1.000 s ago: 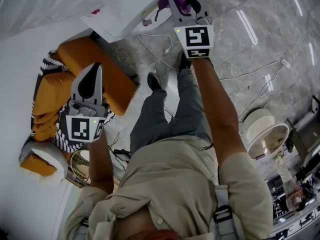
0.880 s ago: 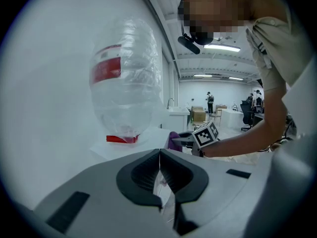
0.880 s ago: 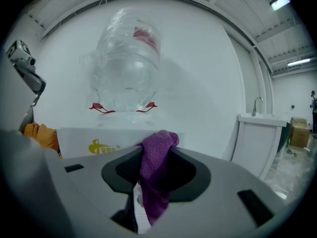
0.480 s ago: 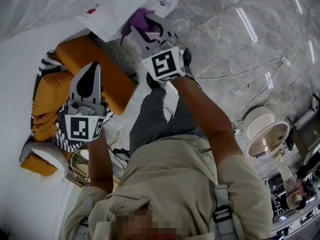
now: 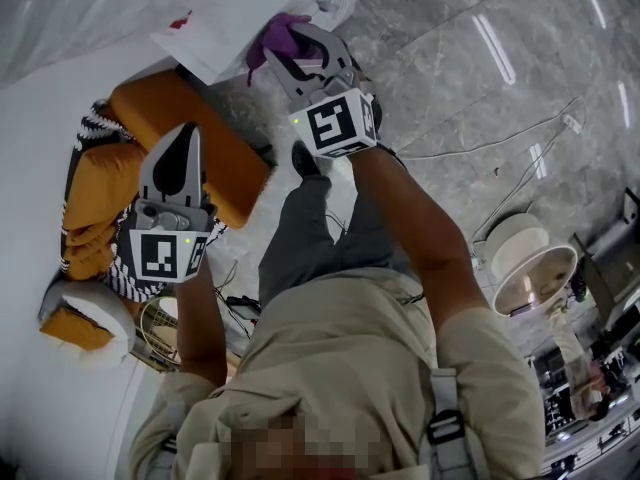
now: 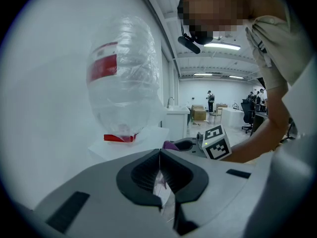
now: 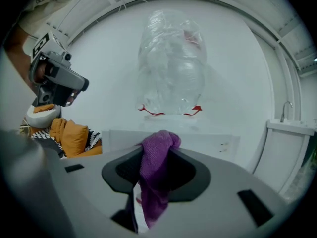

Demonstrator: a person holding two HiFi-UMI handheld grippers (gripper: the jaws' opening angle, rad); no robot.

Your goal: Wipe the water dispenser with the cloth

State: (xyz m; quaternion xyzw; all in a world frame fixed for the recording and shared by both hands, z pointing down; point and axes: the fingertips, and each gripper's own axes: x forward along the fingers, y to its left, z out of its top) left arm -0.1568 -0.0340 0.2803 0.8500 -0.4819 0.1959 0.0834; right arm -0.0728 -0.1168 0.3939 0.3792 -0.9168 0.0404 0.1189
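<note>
**Two Hand-Held Grippers, One Purple Cloth, One Water Dispenser**

Orange cushions (image 5: 150, 108): at least two, soft and rounded, at the left of the head view. One black-and-white striped fabric (image 5: 97, 123) is bunched against them.

Left gripper (image 5: 186, 140): one, smooth grey plastic with black ribbed pads, centre-left of the frame over the cushions. Its jaws meet at the tips with nothing between them. One marker cube (image 5: 165, 255), white with black squares, sits at its rear.

Water dispenser (image 5: 235, 23): one, white and boxy with a flat top, upper left of centre. One bottle (image 7: 171, 68), clear and rounded, stands on it, wrapped in crinkled transparent film and showing red markings.

Cloth (image 5: 272, 36): one, purple, nubby weave, bunched. It lies at the edge of the dispenser's white top, upper centre of the head view. Whether it touches the surface cannot be told.

Right gripper (image 5: 288, 53): one, same make as the left. Its jaws are clamped on the cloth, which pokes above the tips and hangs below them. A second marker cube (image 5: 340, 123) sits behind.

Floor (image 5: 480, 78): grey veined stone, polished, filling the right half. A thin white cable (image 5: 571, 124) trails across it. Two round white spool-like discs (image 5: 530, 263) are at the lower right.
</note>
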